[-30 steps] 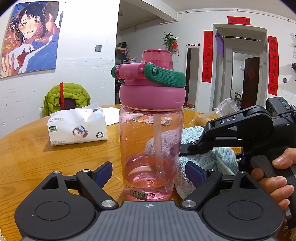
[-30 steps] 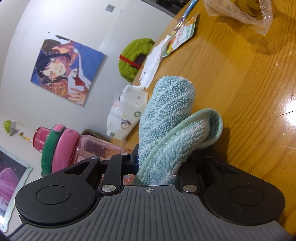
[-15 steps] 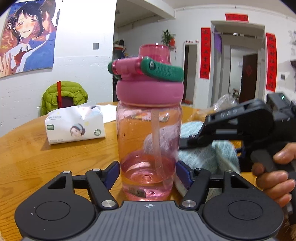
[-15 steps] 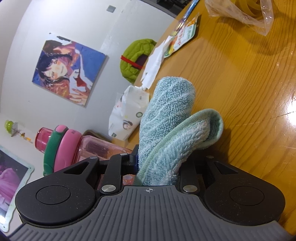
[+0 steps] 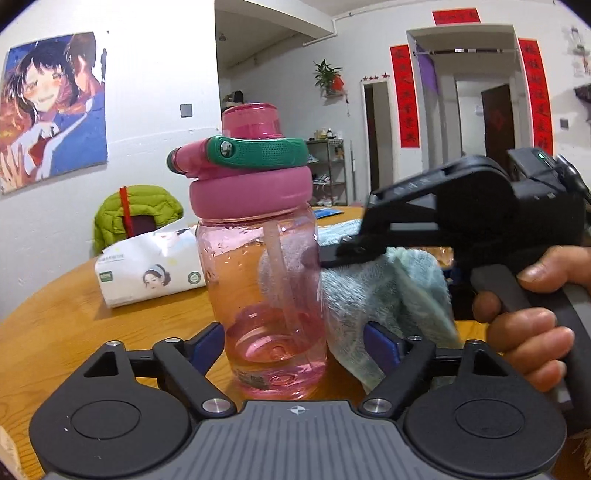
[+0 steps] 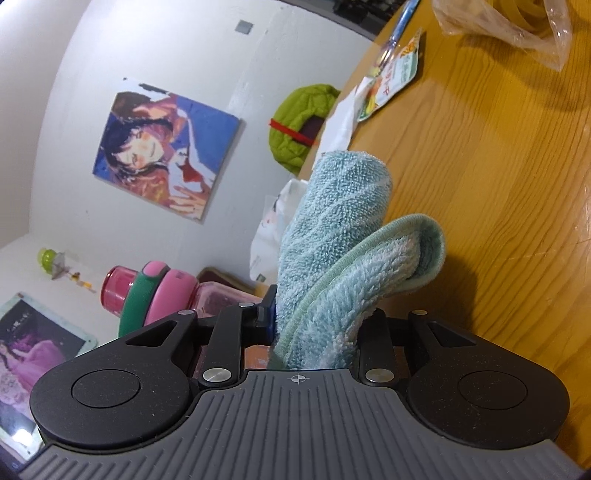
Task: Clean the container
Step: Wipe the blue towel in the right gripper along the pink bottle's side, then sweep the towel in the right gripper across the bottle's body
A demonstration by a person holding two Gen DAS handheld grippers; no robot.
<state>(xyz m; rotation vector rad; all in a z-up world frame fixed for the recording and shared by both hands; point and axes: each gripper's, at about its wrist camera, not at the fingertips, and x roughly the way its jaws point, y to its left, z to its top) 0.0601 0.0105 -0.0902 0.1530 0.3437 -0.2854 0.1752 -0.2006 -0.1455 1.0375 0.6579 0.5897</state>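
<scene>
A pink see-through bottle (image 5: 258, 280) with a pink lid and a green carry loop stands on the wooden table (image 5: 55, 332), leaning slightly. My left gripper (image 5: 295, 341) straddles its base. Its jaws are opening; the right blue pad (image 5: 380, 343) stands clear of the bottle wall. My right gripper (image 5: 343, 254), held by a hand (image 5: 532, 314), is shut on a folded teal towel (image 5: 388, 295) that lies against the bottle's right side. In the right wrist view the towel (image 6: 343, 221) sticks out of the right gripper (image 6: 321, 325), with the bottle (image 6: 166, 291) at the left.
A tissue pack (image 5: 147, 273) lies behind the bottle on the left. A green jacket (image 5: 136, 210) hangs on a chair beyond the table. Farther across the table (image 6: 498, 166) are a plastic bag (image 6: 517, 29), a snack packet (image 6: 395, 74) and a pen (image 6: 402, 18).
The left jaws closed onto the bottle's base, then parted again. The bottle turned, so its green loop now faces me side-on. The right gripper kept its hold on the towel.
</scene>
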